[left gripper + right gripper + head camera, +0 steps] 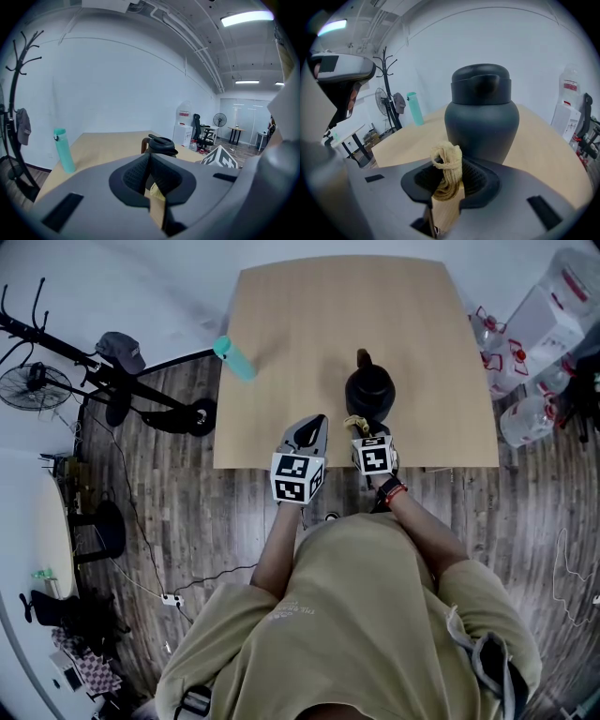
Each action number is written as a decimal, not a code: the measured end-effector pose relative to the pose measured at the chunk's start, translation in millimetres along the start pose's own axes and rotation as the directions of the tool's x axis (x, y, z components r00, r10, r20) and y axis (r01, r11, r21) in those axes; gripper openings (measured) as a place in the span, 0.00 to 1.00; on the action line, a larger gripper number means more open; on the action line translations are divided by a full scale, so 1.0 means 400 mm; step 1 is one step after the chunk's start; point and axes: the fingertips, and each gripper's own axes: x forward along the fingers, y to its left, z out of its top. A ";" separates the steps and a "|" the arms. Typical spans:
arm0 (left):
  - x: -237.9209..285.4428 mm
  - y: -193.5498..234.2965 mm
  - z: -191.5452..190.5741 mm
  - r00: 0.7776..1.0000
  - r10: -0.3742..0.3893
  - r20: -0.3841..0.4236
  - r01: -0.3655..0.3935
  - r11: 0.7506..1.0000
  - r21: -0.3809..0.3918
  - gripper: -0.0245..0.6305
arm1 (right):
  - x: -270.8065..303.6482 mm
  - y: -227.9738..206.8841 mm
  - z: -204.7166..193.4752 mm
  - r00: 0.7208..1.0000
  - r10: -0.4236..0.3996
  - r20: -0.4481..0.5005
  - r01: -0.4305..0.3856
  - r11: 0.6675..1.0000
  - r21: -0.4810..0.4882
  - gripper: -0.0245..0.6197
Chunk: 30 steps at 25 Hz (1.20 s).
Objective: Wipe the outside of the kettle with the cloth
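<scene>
A dark round kettle (369,388) with a lid and handle stands on the wooden table (309,315), near its front edge. In the right gripper view the kettle (482,117) rises just beyond the jaws. My right gripper (358,424) is shut on a bunched yellow cloth (447,171), a short way in front of the kettle and apart from it. My left gripper (312,423) hovers beside it over the table's front edge, shut with nothing held. Past the left gripper's jaws I see the kettle (161,144) ahead and slightly right.
A teal bottle (234,358) stands at the table's left edge, also visible in the left gripper view (63,150). Large water jugs (553,315) sit on the floor to the right. A coat rack (103,371) and a fan (33,385) stand to the left.
</scene>
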 end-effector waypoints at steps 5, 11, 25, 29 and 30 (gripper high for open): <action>0.005 -0.014 -0.012 1.000 0.001 -0.011 -0.001 1.000 -0.010 0.07 | -0.011 -0.019 -0.011 1.000 0.003 -0.015 -0.003 1.000 0.002 0.22; 0.024 -0.028 -0.018 1.000 0.003 -0.015 -0.003 1.000 -0.021 0.07 | -0.026 -0.046 -0.015 1.000 0.010 -0.016 -0.010 1.000 -0.006 0.22; 0.059 -0.063 -0.018 1.000 -0.014 -0.028 0.013 0.999 -0.035 0.07 | -0.052 -0.086 -0.010 0.999 0.046 -0.017 -0.046 0.998 -0.030 0.22; 0.076 -0.063 -0.017 1.000 -0.011 -0.026 0.010 0.999 -0.040 0.07 | -0.054 -0.102 -0.007 0.998 0.053 -0.019 -0.054 0.997 -0.048 0.22; 0.081 -0.066 -0.016 1.000 -0.011 -0.027 0.010 0.999 -0.039 0.07 | -0.057 -0.108 -0.007 0.998 0.055 -0.021 -0.056 0.997 -0.051 0.22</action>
